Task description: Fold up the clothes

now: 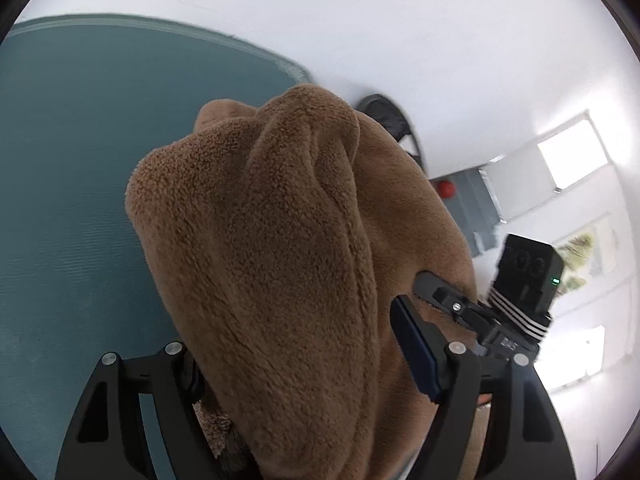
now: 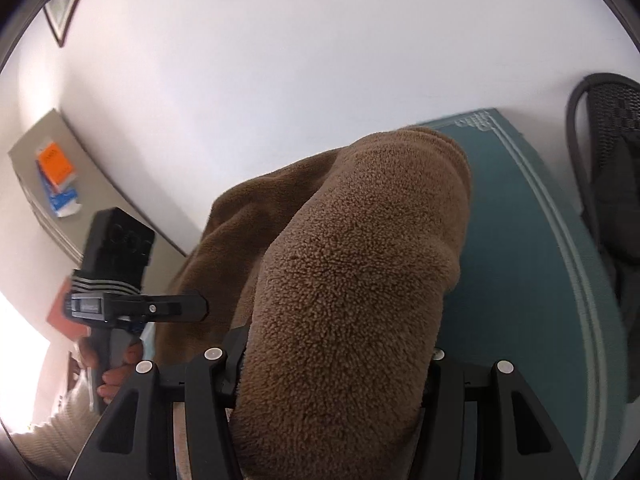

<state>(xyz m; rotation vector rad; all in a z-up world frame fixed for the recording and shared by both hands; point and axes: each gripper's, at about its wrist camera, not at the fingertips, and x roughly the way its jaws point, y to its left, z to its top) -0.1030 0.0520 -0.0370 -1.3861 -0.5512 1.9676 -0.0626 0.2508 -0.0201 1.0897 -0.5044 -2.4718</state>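
Up close, the brown fleece garment [image 1: 280, 248] fills both wrist views, bunched and hanging above the teal mat [image 1: 72, 184]. The left tool [image 1: 304, 364] has thick fleece packed between its fingers, gripped wide. The right tool [image 2: 332, 368] likewise clamps a fat roll of the same fleece [image 2: 352, 280]. Each tool appears in the other's view, beside the cloth: the right tool's body [image 1: 520, 292] carries small pale lettering too blurred to read. An orange label [image 2: 56, 162] on a grey shelf [image 2: 24, 156] bears unreadable print. A black mesh chair [image 2: 608, 128] stands beyond the mat.
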